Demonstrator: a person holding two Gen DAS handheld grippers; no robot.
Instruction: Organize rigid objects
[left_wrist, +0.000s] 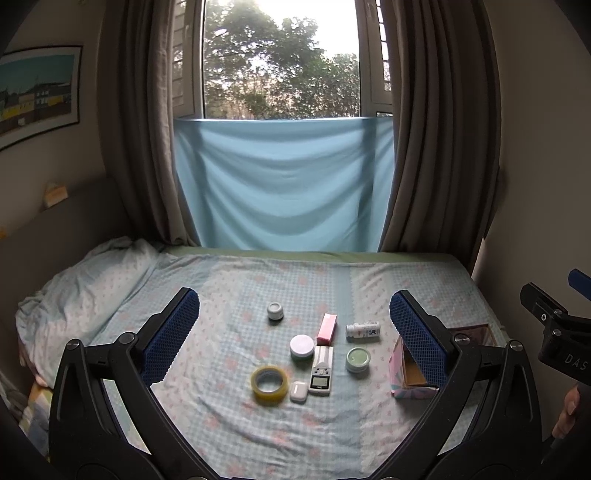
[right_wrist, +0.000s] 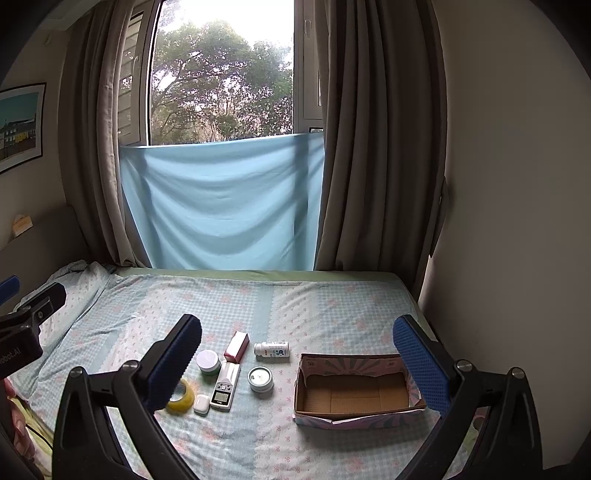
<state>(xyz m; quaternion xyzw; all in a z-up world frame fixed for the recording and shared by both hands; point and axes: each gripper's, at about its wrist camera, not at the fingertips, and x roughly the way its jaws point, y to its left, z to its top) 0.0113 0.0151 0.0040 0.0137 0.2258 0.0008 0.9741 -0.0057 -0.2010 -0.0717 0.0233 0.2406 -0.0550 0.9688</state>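
Note:
Small items lie on the bed: a yellow tape roll (left_wrist: 269, 384), a white earbud case (left_wrist: 299, 391), a grey remote (left_wrist: 321, 371), a white-lidded green jar (left_wrist: 302, 347), a pink box (left_wrist: 327, 328), a white bottle on its side (left_wrist: 363, 330), a green tin (left_wrist: 358, 360) and a small grey jar (left_wrist: 275, 311). An open, empty cardboard box (right_wrist: 354, 391) sits to their right. My left gripper (left_wrist: 295, 332) is open above the items. My right gripper (right_wrist: 295, 365) is open, above the tin (right_wrist: 260, 378) and the box's left wall.
The bed has a checked blue sheet (right_wrist: 332, 306), with a rumpled quilt (left_wrist: 85, 291) at the left. A wall (right_wrist: 517, 221) runs along the bed's right edge. Curtains and a blue cloth (left_wrist: 280, 184) hang behind the bed.

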